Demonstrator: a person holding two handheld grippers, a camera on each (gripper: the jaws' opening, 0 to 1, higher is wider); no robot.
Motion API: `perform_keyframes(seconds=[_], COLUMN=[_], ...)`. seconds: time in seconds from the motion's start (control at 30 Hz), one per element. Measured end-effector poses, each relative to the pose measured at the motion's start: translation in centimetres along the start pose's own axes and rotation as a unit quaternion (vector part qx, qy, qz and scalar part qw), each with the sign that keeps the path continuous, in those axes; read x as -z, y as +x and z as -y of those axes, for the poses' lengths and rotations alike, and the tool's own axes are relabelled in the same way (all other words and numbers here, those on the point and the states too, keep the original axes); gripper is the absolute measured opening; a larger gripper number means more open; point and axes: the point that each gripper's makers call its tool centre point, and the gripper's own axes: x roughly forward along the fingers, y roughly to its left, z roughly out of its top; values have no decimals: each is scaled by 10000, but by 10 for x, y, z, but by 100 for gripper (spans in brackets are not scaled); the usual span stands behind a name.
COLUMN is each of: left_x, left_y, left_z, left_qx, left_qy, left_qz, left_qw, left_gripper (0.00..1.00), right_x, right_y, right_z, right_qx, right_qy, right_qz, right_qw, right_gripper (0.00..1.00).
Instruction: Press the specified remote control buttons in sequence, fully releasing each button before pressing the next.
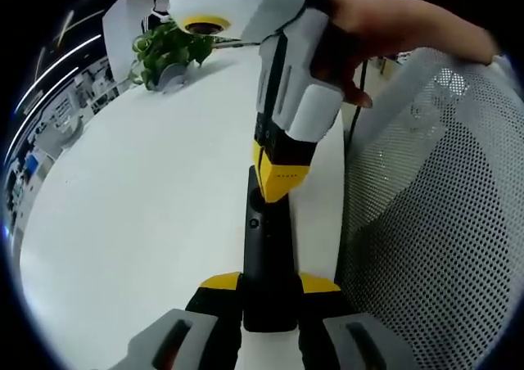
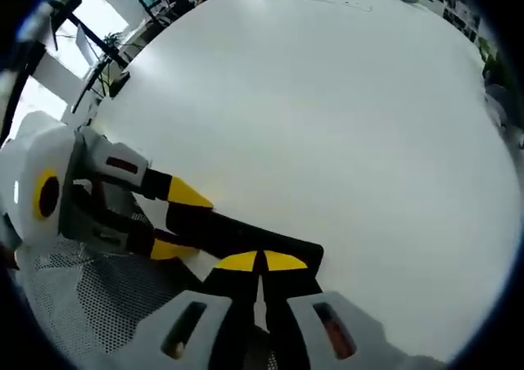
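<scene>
In the left gripper view, the left gripper (image 1: 268,292) rises from 6 o'clock with its 2 yellow-tipped jaws pinching the near end of a long black remote control (image 1: 264,255), which runs from the jaws up toward 12 o'clock over the white counter (image 1: 139,223). The right gripper (image 1: 278,186) comes down from the upper middle, held by a person's hand (image 1: 385,34) at about 1 o'clock; its yellow tips are pressed together and sit on the top face of the remote control, just above a small round button. A green potted plant (image 1: 168,51) stands on the counter at 11 o'clock, well apart from the remote. A white mesh chair back (image 1: 442,223) lies along the 3 o'clock side, beside the counter edge. In the right gripper view, the right gripper (image 2: 262,262) shows its 2 jaws closed tip to tip on the black remote control (image 2: 237,235), which stretches toward 9 o'clock, where the left gripper (image 2: 176,218) clamps its far end from both sides. The white counter (image 2: 327,124) spreads from 12 to 4 o'clock, and mesh shows at 7 o'clock.
</scene>
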Motion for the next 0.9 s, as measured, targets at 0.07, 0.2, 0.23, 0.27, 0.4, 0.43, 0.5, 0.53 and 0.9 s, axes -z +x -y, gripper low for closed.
perform_keyframes(seconds=[0.07,0.2,0.23,0.27,0.4,0.43,0.5,0.53,0.9], left_x=[0,0,0,0,0,0,0,0,0], left_y=[0,0,0,0,0,0,0,0,0], left_z=[0,0,0,0,0,0,0,0,0], left_qx=[0,-1,-1,-2,2,1,4,5,-4], left_qy=[0,1,7,9,5,3,-4,-1,24], left_qz=[-3,-9,-12,-18,-31,-35,-35,-38,-38], left_qw=[10000,10000,10000,10000,10000,10000,10000,10000,10000], left_gripper=[25,25,25,25,25,25,25,25,24], right_x=[0,1,1,1,1,0,0,0,-2], right_y=[0,0,0,-1,-1,-1,-1,-1,0], right_z=[1,0,0,0,0,1,1,1,6], right_qx=[23,47,57,69,50,35,37,38,-218], right_qy=[-17,-231,-254,-272,-290,-250,-277,-288,611], right_qz=[4,36,39,38,58,79,84,87,40], right_qw=[10000,9997,9997,9996,9996,9996,9996,9995,9979], right_gripper=[0,0,0,0,0,0,0,0,0])
